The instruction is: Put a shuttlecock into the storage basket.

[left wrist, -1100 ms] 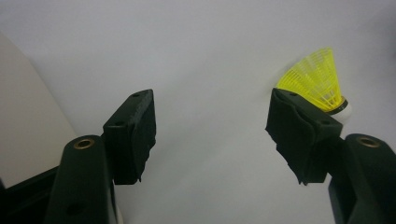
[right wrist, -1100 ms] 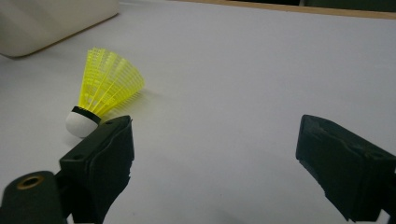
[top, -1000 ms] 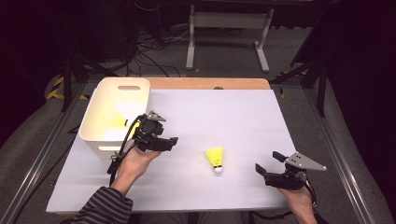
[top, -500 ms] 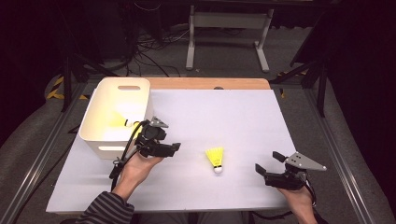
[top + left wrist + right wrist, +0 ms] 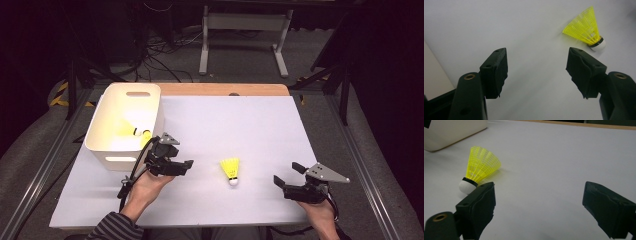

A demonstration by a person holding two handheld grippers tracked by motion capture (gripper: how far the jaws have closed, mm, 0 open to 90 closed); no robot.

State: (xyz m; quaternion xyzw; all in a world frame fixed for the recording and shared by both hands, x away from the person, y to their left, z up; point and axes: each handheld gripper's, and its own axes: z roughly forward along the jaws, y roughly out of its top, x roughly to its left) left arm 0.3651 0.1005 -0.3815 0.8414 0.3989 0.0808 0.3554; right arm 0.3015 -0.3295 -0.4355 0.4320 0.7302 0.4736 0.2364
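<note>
Bare table (image 5: 240, 125) around shuttlecock (image 5: 230, 170); bin (image 5: 125, 125) blocks far left, close behind left tool (image 5: 175, 165).

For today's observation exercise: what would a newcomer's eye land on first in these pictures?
First, the bright yellow shuttlecock lying on its side on the white table, between the two open grippers. Next, the white bin at the table's left edge, with more yellow inside. The left gripper sits just beside the bin; the right gripper rests near the front right corner.
</note>
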